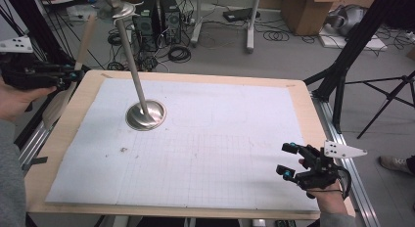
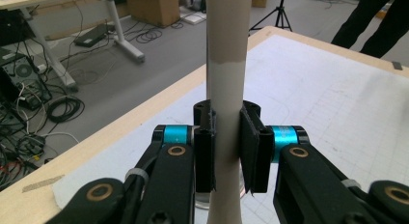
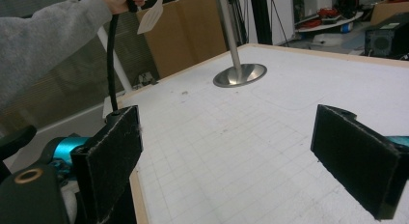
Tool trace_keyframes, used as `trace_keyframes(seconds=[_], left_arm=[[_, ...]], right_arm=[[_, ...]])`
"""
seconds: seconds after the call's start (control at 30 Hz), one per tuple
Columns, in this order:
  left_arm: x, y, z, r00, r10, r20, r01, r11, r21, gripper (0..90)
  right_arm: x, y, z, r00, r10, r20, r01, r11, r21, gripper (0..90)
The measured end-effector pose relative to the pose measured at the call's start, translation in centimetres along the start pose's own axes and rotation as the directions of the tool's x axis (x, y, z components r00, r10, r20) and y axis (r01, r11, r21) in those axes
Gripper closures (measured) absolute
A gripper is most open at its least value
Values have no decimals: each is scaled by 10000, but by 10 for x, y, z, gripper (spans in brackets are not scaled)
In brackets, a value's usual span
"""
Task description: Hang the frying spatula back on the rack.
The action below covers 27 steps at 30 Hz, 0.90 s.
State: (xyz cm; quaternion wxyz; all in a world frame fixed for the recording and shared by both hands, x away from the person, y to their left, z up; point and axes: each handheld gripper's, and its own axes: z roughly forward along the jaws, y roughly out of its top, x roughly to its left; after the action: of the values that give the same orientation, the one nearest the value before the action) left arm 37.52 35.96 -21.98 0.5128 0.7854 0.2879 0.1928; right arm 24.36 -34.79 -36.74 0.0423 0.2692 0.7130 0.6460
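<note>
A long beige cardboard tube (image 1: 86, 34) stands tilted over the table's left edge, and my left gripper (image 1: 68, 76) is shut on it about midway along. In the left gripper view the tube (image 2: 224, 64) rises upright between the two black pads (image 2: 205, 156), which press on both its sides. A metal stand with a round base (image 1: 145, 114) and a thin leaning pole (image 1: 131, 56) rests on the white gridded sheet (image 1: 220, 139). My right gripper (image 1: 287, 159) hovers open near the table's front right corner with nothing between its pads (image 3: 108, 161); far ahead of it lies the stand's base (image 3: 239, 75).
The wooden table (image 1: 63, 139) carries the white sheet. Black tripod legs (image 1: 342, 75) stand just off the right edge. Computer towers (image 1: 156, 19), cables and cardboard boxes (image 1: 308, 9) lie on the floor behind. A grey sleeve (image 3: 48, 35) reaches across at the top left of the right gripper view.
</note>
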Motion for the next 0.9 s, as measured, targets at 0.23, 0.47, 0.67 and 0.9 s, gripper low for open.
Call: trace_keyframes(seconds=[0.23,0.47,0.67,0.9], left_arm=[[-1,0,11,10000,27,-91,-26,9999,140,776],[-2,-4,19,9999,-38,-100,39,10000,67,776],[-3,-5,28,9999,-110,-114,112,9999,120,775],[-3,-5,32,9997,-67,-230,70,9999,134,776]], right_arm=[[1,0,-1,10000,30,7,-30,10000,-4,97],[1,0,-1,10000,0,14,0,10000,-17,98],[1,1,0,10000,8,2,-8,10000,-11,97],[1,1,-2,10000,-9,11,9,10000,-54,97]])
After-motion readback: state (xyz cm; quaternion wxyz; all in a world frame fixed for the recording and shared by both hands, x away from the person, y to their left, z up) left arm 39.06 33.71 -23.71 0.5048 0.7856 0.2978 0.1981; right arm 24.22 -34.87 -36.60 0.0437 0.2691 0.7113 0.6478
